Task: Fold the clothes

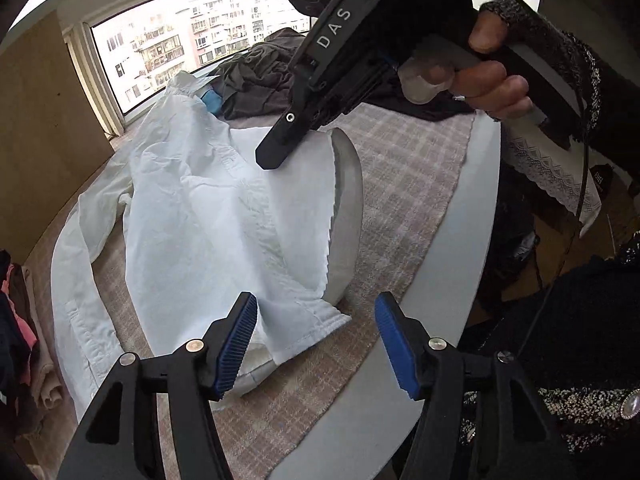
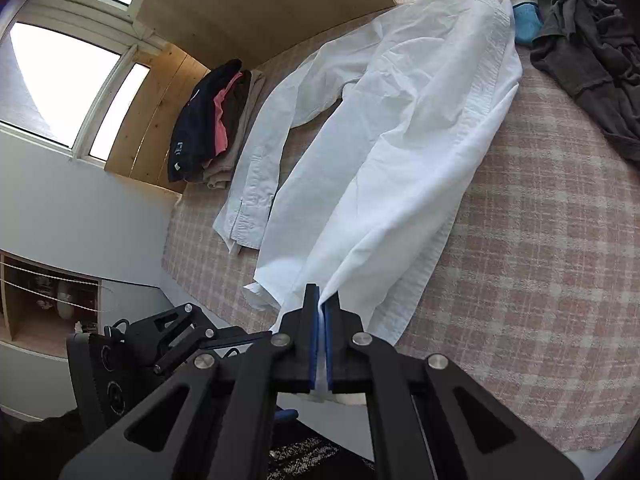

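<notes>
Clenched on the white shirt [image 2: 400, 128] hem, the right gripper [image 2: 321, 312] should be carried over evenly; left gripper [image 1: 316, 344] is held released.

One white shirt [image 2: 400, 128], perhaps four folded garments [image 2: 216, 120].

Both grippers are black with ribbed blue fingers [image 1: 236, 348] and silver screws (one marked "DAS"); the person's sleeve [image 1: 560, 52] is speckled black knit.
</notes>
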### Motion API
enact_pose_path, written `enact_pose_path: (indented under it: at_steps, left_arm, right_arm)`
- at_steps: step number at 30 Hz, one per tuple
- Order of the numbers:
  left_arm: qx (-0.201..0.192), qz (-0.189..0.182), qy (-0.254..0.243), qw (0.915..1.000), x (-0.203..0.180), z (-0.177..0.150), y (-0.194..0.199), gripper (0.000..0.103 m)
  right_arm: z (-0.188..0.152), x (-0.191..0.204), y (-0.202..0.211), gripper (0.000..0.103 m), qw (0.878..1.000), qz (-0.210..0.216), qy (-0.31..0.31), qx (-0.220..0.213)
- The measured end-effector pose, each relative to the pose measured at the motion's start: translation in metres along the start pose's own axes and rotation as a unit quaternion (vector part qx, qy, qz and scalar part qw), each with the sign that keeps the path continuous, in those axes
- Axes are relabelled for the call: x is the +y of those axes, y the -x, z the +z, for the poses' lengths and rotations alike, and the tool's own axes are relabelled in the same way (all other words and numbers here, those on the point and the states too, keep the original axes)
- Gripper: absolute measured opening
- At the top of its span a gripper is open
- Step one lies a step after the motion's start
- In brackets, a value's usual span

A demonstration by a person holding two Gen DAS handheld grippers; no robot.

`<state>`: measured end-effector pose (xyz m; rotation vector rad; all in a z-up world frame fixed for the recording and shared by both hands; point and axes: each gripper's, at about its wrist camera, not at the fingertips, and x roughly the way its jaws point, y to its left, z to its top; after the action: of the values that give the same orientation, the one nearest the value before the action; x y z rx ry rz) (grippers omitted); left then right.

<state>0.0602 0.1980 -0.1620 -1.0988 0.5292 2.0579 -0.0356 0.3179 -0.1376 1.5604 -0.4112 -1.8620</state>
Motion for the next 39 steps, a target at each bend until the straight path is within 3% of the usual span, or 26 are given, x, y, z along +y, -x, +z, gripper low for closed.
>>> enact_pose_path:
  at_steps: [1,4,5,7,8,10,12,15,18,20,24,26,28,32,36,38,39]
  left_arm:
    - [-0.002,0.003,-0.005,1.0,-0.005,0.004,-0.007,0.059]
    - [-0.001,-0.006,0.043,0.999,0.01,0.016,-0.025,0.056]
    - [0.002,-0.011,0.062,0.998,0.017,0.019,-0.031,0.035]
    - [0.011,-0.024,0.098,0.9948,0.035,0.023,-0.037,0.003]
    - [0.009,-0.029,0.118,0.9926,0.051,0.02,-0.032,0.003]
    - [-0.006,-0.022,0.136,0.9905,0.078,0.019,-0.013,0.003]
    - [-0.014,0.026,0.137,0.9901,0.104,0.017,0.011,0.003]
    - [-0.031,0.066,0.166,0.9834,0.146,0.015,0.05,0.003]
    - [-0.036,0.105,0.179,0.9775,0.175,0.014,0.076,0.003]
    - [-0.038,0.119,0.175,0.9766,0.181,0.014,0.086,0.003]
    - [-0.031,0.118,0.148,0.9814,0.175,0.016,0.091,0.003]
    - [-0.023,0.123,0.131,0.9834,0.17,0.019,0.091,0.003]
    - [-0.018,0.123,0.121,0.9848,0.168,0.021,0.093,0.003]
    - [-0.01,0.143,0.1,0.9846,0.169,0.024,0.101,0.003]
    - [-0.007,0.162,0.085,0.9831,0.171,0.021,0.118,0.003]
    - [-0.005,0.169,0.08,0.9824,0.17,0.018,0.125,0.003]
    - [-0.004,0.167,0.078,0.9828,0.169,0.016,0.126,0.003]
  right_arm:
    - [0.002,0.005,0.0,0.003,1.0,0.003,0.003,-0.001]
    - [0.01,0.016,0.009,0.003,1.0,0.004,0.016,-0.013]
    - [0.012,0.019,0.013,0.003,0.999,0.0,0.025,-0.02]
    - [0.014,0.016,0.019,0.007,0.999,-0.011,0.033,-0.03]
    - [0.014,0.008,0.021,0.011,0.999,-0.019,0.029,-0.032]
    - [0.014,-0.007,0.023,0.043,0.998,-0.035,0.023,-0.037]
    - [0.014,-0.022,0.026,0.045,0.998,-0.05,0.016,-0.041]
    - [0.014,-0.045,0.03,0.045,0.996,-0.074,0.006,-0.048]
    - [-0.003,-0.063,-0.009,0.045,0.997,-0.074,-0.008,0.018]
    - [-0.023,-0.063,-0.033,0.045,0.997,-0.047,-0.008,0.057]
    - [-0.048,-0.054,-0.07,0.045,0.995,-0.022,-0.003,0.096]
    - [-0.052,-0.048,-0.084,0.042,0.995,-0.009,0.01,0.095]
    - [-0.049,-0.043,-0.09,0.002,0.995,-0.011,0.023,0.092]
    - [-0.035,-0.038,-0.055,0.002,0.998,0.011,0.009,0.063]
    - [-0.022,-0.023,0.025,0.002,0.999,0.038,0.015,0.001]
    - [-0.02,-0.021,0.049,0.002,0.999,0.009,0.022,-0.021]
    - [-0.024,-0.026,0.045,0.002,1.0,-0.003,0.016,-0.01]
